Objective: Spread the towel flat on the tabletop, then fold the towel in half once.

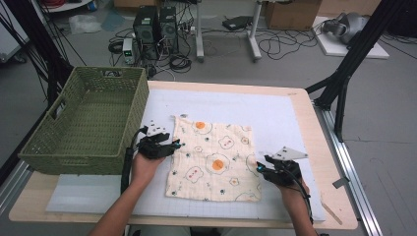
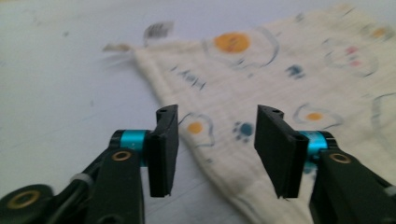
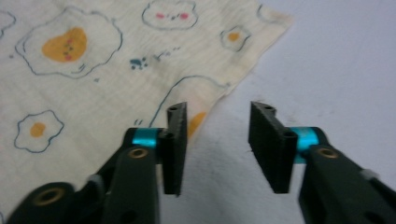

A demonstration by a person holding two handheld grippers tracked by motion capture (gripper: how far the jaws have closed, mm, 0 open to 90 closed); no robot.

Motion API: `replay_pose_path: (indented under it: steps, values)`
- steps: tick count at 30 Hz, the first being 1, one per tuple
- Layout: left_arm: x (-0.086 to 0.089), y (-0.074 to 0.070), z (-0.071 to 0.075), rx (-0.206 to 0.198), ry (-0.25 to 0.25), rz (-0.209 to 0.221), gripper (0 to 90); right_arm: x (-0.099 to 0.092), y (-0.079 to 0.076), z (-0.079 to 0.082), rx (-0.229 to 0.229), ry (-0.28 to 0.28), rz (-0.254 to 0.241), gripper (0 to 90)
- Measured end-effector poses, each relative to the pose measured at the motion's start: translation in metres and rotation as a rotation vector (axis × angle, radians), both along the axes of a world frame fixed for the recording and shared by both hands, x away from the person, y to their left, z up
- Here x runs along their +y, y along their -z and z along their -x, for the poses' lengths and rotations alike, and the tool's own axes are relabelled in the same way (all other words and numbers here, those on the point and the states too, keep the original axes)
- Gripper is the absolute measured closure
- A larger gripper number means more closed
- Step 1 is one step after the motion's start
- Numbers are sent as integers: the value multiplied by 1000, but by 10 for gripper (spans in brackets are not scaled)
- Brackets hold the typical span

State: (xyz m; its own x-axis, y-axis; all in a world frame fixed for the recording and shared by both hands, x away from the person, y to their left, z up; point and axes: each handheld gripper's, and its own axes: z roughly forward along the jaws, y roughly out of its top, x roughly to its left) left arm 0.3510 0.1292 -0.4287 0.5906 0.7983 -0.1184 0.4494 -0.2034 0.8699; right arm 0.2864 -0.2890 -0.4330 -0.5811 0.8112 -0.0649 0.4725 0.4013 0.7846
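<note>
A lab: computer towers (image 1: 156,28) and loose cables (image 1: 275,46) lie on a grey floor (image 1: 383,118), black tripod legs (image 1: 344,73) flank the bench (image 1: 307,118), cardboard boxes (image 1: 290,14) behind.

A cream egg-printed cloth (image 1: 214,160) lies flat on the counter (image 1: 295,105), a claw at each side edge, right of a green woven basket (image 1: 86,123).

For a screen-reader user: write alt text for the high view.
A person's two hands hold black tongs, open, at opposite side edges of a cream cloth printed with fried eggs: left tongs, right tongs. The cloth lies flat on a white mat; a green woven basket sits at left.
</note>
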Motion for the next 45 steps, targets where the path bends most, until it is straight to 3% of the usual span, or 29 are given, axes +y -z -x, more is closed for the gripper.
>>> replay_pose_path:
  steps: [2, 3, 5, 10, 14, 16, 18, 22, 28, 45]
  values:
    - [2, -3, 3, -4, 44, 66, 367, -7, -5, 2, -32, 9, -22, 407]
    - [3, -6, 5, -15, 80, 104, 361, -10, -8, 3, -45, 18, -38, 365]
    - [2, -11, 9, -50, 114, 134, 315, -16, -12, 3, -45, 22, -85, 306]
    - [2, -14, 20, -90, 136, 140, 166, -19, -16, 1, -30, 11, -106, 201]
    - [7, -11, 26, -105, 130, 179, 177, -16, -16, 2, 31, -33, -85, 119]
    - [8, -8, 30, -111, 133, 179, 177, -16, -14, 5, 22, -35, -83, 118]
    - [9, -8, 31, -111, 136, 148, 192, -18, -13, 7, 11, -32, -94, 112]
    - [11, -7, 33, -95, 131, 150, 199, -25, -18, 11, -48, -11, -121, 112]
    - [8, -2, 33, -83, 150, 119, 216, -31, -23, 13, -131, 21, -149, 112]
    - [14, -2, 31, -53, 116, 131, 219, -25, -13, 4, -72, 1, -119, 113]
